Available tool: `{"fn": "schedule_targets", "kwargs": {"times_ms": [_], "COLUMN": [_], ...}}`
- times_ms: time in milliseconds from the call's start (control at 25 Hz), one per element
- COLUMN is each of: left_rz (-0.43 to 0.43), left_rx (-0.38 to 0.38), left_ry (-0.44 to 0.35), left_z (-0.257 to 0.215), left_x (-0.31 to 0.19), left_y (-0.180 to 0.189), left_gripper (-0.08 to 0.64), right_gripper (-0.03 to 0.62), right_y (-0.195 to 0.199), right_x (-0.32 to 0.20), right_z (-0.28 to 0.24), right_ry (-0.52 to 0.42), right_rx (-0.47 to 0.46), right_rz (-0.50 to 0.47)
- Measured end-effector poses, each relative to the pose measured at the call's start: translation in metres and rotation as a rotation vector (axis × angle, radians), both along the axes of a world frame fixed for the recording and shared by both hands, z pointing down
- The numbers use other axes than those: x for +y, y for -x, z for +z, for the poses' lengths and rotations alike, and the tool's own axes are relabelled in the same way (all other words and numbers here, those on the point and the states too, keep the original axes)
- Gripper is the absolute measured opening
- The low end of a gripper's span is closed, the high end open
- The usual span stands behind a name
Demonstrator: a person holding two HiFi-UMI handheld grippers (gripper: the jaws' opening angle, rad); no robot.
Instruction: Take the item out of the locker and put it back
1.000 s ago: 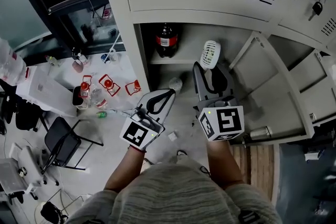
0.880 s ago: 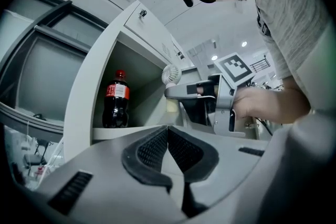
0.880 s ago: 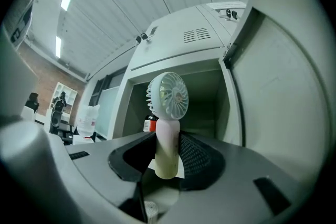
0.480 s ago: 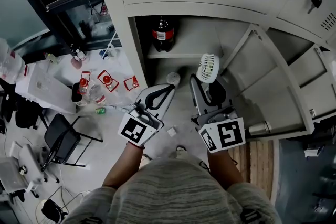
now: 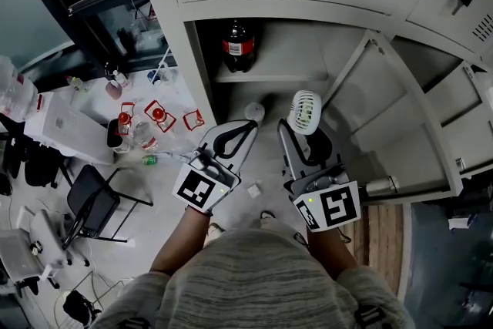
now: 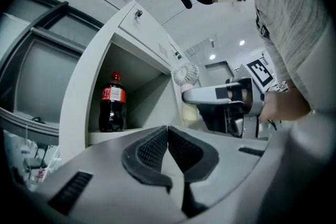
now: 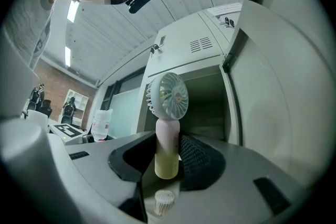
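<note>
Head view: my right gripper [image 5: 302, 136] has drawn back toward me over the last second. The handheld fan [image 5: 306, 112] it carries has come with it. A second ago the fan head stood close under the shelf edge. It now sits lower in the picture, outside the mouth of the locker [image 5: 202, 81] and in front of the open door [image 5: 400, 100]. The cola bottle [image 5: 237, 46] remains on the shelf, well apart from the fan. My left gripper [image 5: 245, 129] has not shifted and hangs beside the right one.

Left gripper view: my left jaws are closed pad against pad with nothing between them. The bottle stands upright in the compartment beyond, and the fan is out to the right, clear of the opening.

Right gripper view: my right jaws stand part closed, pads clamped on the fan's handle [image 7: 167, 147]. The fan is upright with its head above the pads, and the open compartment lies behind it.

Judgement: the taking-out half appears complete. What remains is to carry the fan back in and release it.
</note>
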State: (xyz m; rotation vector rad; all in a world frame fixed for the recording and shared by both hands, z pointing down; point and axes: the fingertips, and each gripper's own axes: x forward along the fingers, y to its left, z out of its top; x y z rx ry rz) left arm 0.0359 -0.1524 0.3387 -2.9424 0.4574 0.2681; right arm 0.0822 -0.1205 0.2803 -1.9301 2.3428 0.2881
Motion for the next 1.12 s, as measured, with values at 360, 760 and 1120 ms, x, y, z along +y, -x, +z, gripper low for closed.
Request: {"fn": "schedule_targets", "kwargs": {"times_ms": [360,760,1120], "left_rz": [0.003,0.004,0.007], "left_rx": [-0.003,-0.018,-0.028], "left_ry": [-0.006,0.000,0.001], "left_z": [-0.001,0.003,0.005], "left_x": [0.000,0.000,0.000], "left_y": [-0.003,-0.004,-0.007], "left_gripper": [0.009,0.009,0.009], "right_gripper": [0.150,0.150,0.150], "right_y": [0.000,-0.003,-0.007], "right_x": [0.002,0.003,-0.003], "right_z": [-0.002,0.002,0.011], "right_ry": [-0.008,-0.002,0.012], "right_rx": [0.008,0.001,-0.009], "right_rz": [-0.005,-0.002,0.004]}}
